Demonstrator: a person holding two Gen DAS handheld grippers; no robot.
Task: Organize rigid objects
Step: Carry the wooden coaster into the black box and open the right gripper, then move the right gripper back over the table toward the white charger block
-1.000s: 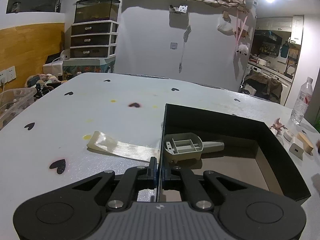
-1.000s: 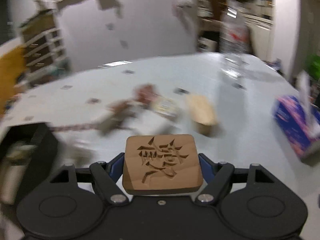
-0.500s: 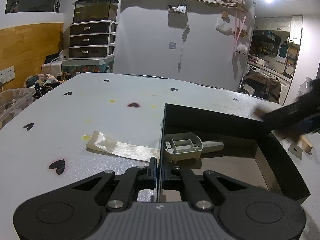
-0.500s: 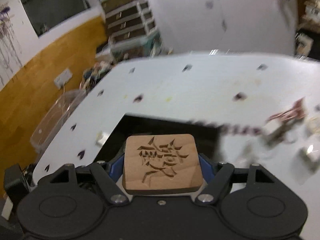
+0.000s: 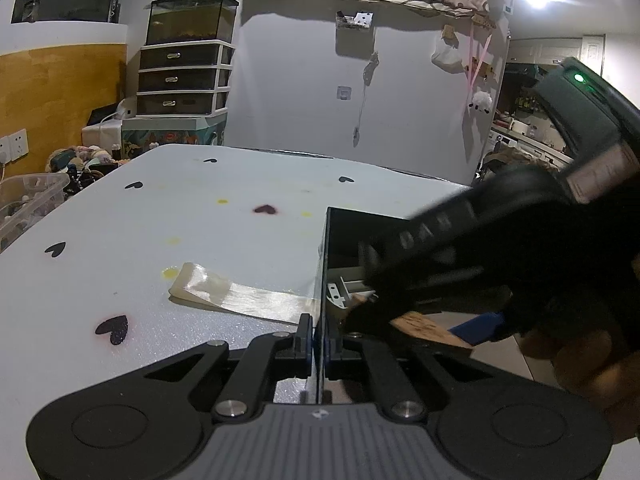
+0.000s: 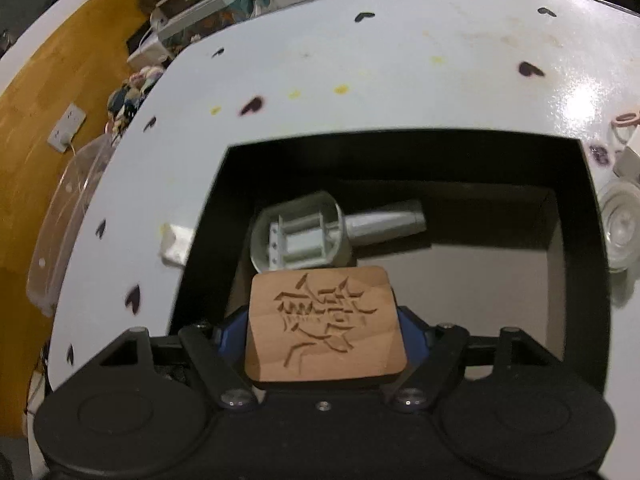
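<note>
My right gripper (image 6: 326,326) is shut on a carved wooden block (image 6: 326,326), held over the inside of a black box (image 6: 400,156). A grey plastic scoop-shaped part (image 6: 316,236) lies on the box floor just beyond the block. My left gripper (image 5: 319,336) is shut on the box's left wall (image 5: 322,272), pinching it near the front corner. In the left wrist view the right gripper (image 5: 432,320) comes in from the right over the box, with the wooden block (image 5: 424,326) showing under it and a hand behind it. It hides most of the grey part (image 5: 340,292).
A strip of clear tape (image 5: 236,294) lies on the white heart-dotted table (image 5: 160,240) just left of the box. A clear round item (image 6: 620,236) and small bits (image 6: 628,152) sit right of the box. A clear plastic bin (image 5: 28,196) stands off the table's left edge.
My right gripper swung left with the wooden block, from over the cluttered right part of the table to above the black box, tilting downward. The left gripper kept its hold on the wall.
</note>
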